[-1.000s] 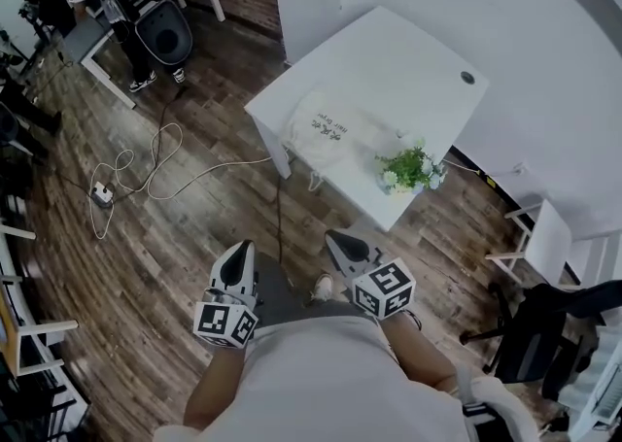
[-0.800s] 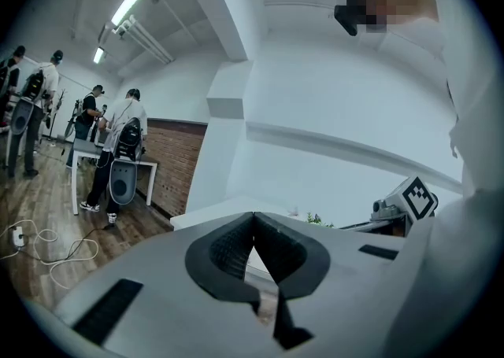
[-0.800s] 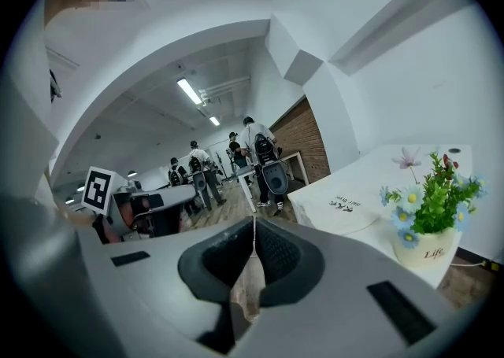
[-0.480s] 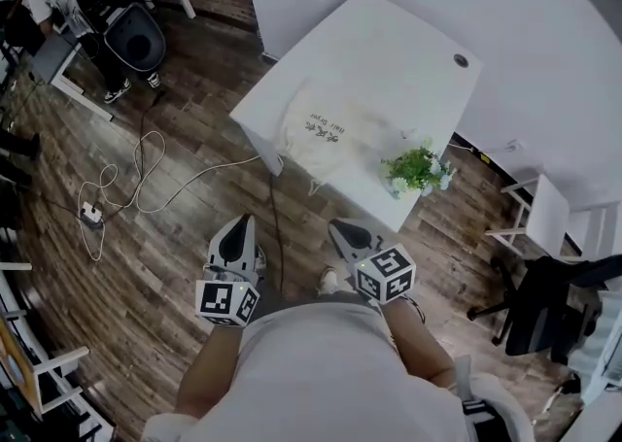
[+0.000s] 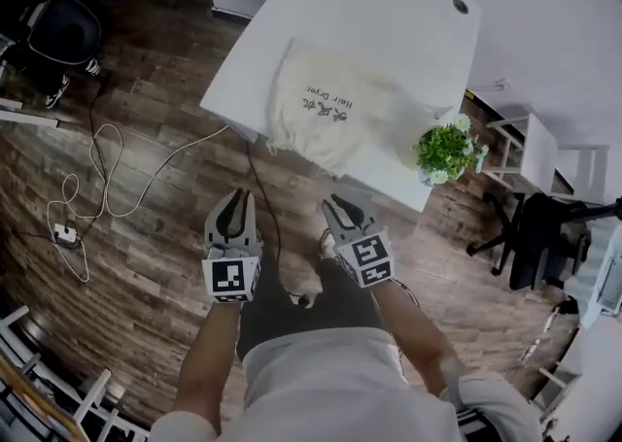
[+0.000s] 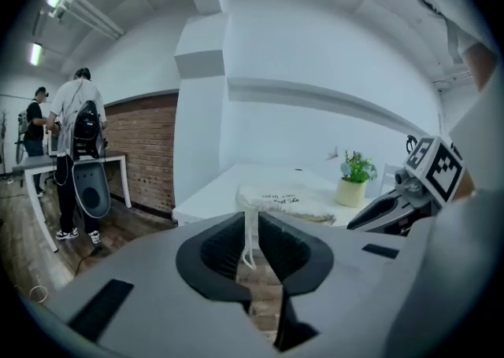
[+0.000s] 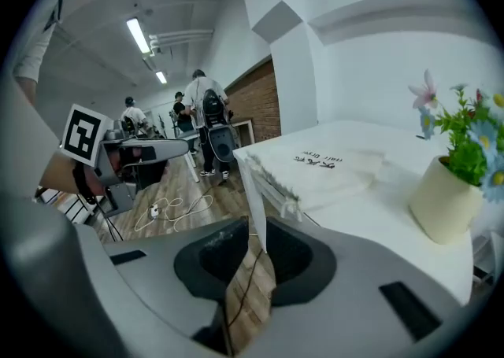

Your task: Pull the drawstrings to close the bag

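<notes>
A cream drawstring bag (image 5: 330, 110) with dark print lies flat on the white table (image 5: 389, 3), its gathered mouth at the near edge. A white cord (image 6: 250, 237) hangs from that edge, and a knotted end (image 7: 296, 208) shows in the right gripper view. Both grippers hover over the wooden floor, short of the table and pointing at the bag. The left gripper (image 5: 236, 197) has its jaws opening, a narrow gap between them and nothing in it. The right gripper (image 5: 340, 205) shows a similar gap and holds nothing.
A potted plant (image 5: 447, 151) stands on the table's near right corner, beside the bag. A cable (image 5: 97, 178) with a power strip lies on the floor to the left. A black chair (image 5: 539, 236) is at the right. People (image 6: 75, 152) stand at a far desk.
The view has closed in on the table, so the bag looks larger and nearer. Both grippers have come forward toward the table's near edge.
</notes>
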The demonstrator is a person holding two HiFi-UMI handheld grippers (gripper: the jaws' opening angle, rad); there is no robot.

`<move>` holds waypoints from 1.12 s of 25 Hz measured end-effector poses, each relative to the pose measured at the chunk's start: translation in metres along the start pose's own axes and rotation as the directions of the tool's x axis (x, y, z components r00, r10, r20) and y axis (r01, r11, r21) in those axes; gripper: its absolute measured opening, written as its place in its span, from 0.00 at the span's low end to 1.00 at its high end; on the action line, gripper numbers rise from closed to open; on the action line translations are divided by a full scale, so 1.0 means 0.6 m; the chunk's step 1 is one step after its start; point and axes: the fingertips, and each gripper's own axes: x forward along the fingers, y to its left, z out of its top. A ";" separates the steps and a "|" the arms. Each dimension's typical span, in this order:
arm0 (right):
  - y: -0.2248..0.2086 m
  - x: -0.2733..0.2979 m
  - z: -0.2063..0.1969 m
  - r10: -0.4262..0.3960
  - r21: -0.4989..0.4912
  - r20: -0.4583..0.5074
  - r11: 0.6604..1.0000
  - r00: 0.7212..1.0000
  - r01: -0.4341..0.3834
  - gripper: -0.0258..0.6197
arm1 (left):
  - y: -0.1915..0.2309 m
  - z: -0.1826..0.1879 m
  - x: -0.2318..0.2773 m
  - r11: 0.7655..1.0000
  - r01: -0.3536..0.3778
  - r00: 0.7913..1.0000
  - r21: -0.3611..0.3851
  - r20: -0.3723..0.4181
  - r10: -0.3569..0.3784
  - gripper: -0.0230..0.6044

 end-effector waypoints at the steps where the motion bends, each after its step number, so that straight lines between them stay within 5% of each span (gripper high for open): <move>1: -0.002 0.021 -0.011 -0.007 -0.006 -0.014 1.000 1.000 0.007 0.13 | 0.010 -0.025 0.026 1.000 0.015 1.000 0.009 -0.014 -0.014 0.12; 4: -0.018 0.089 -0.054 -0.022 -0.008 -0.035 1.000 0.999 0.021 0.23 | 0.027 -0.102 0.106 0.999 0.036 0.998 0.002 -0.053 -0.036 0.19; 11: -0.073 0.206 -0.131 -0.140 0.028 -0.009 0.990 0.990 0.140 0.24 | 0.015 -0.234 0.250 0.998 0.065 0.995 -0.012 -0.069 -0.066 0.20; 21: -0.115 0.285 -0.156 -0.207 0.083 0.021 0.975 0.978 0.204 0.24 | 0.007 -0.294 0.342 0.999 0.051 0.996 -0.011 -0.074 -0.051 0.30; 28: -0.121 0.250 -0.152 -0.241 0.109 0.049 0.966 0.969 0.235 0.12 | 0.033 -0.304 0.315 0.999 0.052 0.993 -0.003 -0.108 -0.052 0.08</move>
